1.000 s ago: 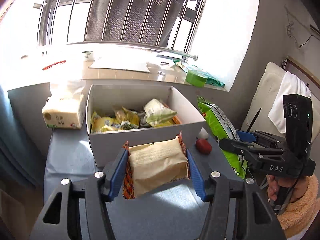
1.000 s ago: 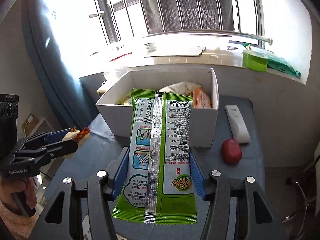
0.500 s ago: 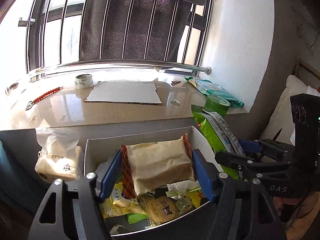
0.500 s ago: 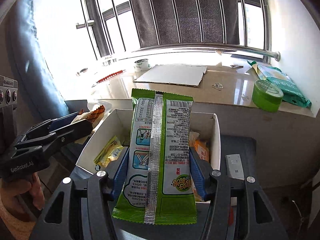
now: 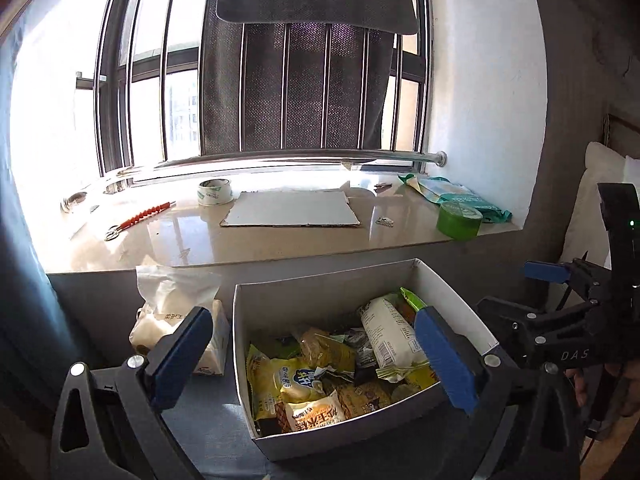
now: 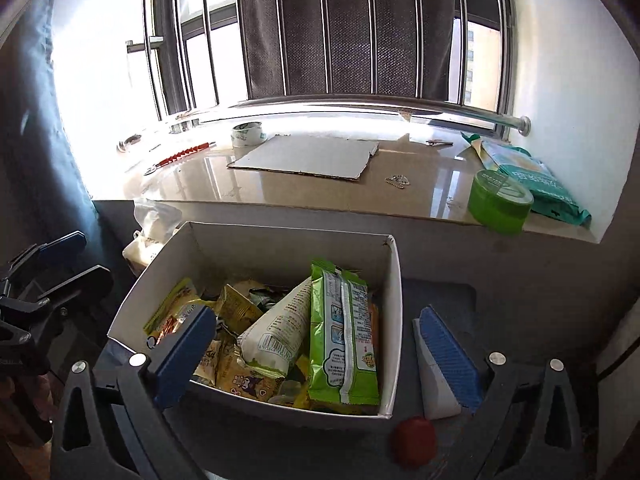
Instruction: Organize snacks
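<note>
both grippers are hanging over the white box [image 5: 344,292], which is sitting on the dark blue surface [image 6: 440,300] just below the windowsill [image 5: 280,240]. the left gripper [image 5: 316,360] is opening, its blue fingers [image 5: 182,356] standing wide apart with nothing pressed between them; the near left corner of the box is showing in the gap. the right gripper [image 6: 320,356] is opening likewise, its fingers [image 6: 448,356] wide apart and gripping nothing. the green snack packet [image 6: 344,332] is lying inside the box against its right wall, leaning on a white packet [image 6: 276,332] beside it. yellow and tan snack packets [image 5: 304,384] are filling the rest of the box floor in a loose heap. a tissue pack [image 5: 168,312] is standing just left of the box. a red round object [image 6: 414,440] and a white remote [image 6: 430,380] are resting on the surface just right of the box. a green round tin [image 6: 500,200], a tape roll [image 6: 248,134] and a cardboard sheet [image 6: 304,158] are lying on the windowsill.
</note>
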The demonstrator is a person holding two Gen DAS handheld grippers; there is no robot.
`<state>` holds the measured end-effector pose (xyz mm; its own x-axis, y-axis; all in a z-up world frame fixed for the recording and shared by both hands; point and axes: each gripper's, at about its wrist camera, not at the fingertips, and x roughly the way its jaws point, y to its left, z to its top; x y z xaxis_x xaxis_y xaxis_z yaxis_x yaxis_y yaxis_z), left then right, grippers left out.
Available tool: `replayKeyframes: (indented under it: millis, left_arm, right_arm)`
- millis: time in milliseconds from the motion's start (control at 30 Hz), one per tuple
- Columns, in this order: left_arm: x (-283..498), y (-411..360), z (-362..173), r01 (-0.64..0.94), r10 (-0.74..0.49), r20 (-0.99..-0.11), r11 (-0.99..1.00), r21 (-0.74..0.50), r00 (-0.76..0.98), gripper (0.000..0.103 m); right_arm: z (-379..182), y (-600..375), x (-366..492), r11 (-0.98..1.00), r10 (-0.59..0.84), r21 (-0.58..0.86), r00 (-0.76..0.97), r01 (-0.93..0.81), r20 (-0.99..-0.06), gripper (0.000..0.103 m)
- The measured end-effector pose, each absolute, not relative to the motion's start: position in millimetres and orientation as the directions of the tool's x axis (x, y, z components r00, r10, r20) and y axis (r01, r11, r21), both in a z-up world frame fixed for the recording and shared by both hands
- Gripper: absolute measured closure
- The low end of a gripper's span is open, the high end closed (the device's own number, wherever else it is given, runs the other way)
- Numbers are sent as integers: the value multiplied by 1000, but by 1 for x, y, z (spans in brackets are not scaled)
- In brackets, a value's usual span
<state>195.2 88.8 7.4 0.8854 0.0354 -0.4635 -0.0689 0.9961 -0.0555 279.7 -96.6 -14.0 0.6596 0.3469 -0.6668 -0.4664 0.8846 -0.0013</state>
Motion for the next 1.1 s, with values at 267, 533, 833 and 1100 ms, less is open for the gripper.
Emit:
replayKeyframes:
  millis: [267,533,833,1100]
  left_arm:
    - [124,74,29,-69,4,-437,989,-132,899,0]
    - [59,37,17,-128,81,-485,990,-66,871,0]
    - [25,12,-7,-106,29,-555,989,-108,832,0]
    - [26,13,-1,-108,34,-547,989,-103,836,0]
  right_arm:
    - [20,-120,209,850,434,1,699,-527,-568,0]
    - [14,-145,148,834,468,35,672,-551,-574,0]
    - [-15,-170,104,826,478,101,592,-555,-649,0]
    - [-15,-175,99,829,478,112,590,-548,-651,0]
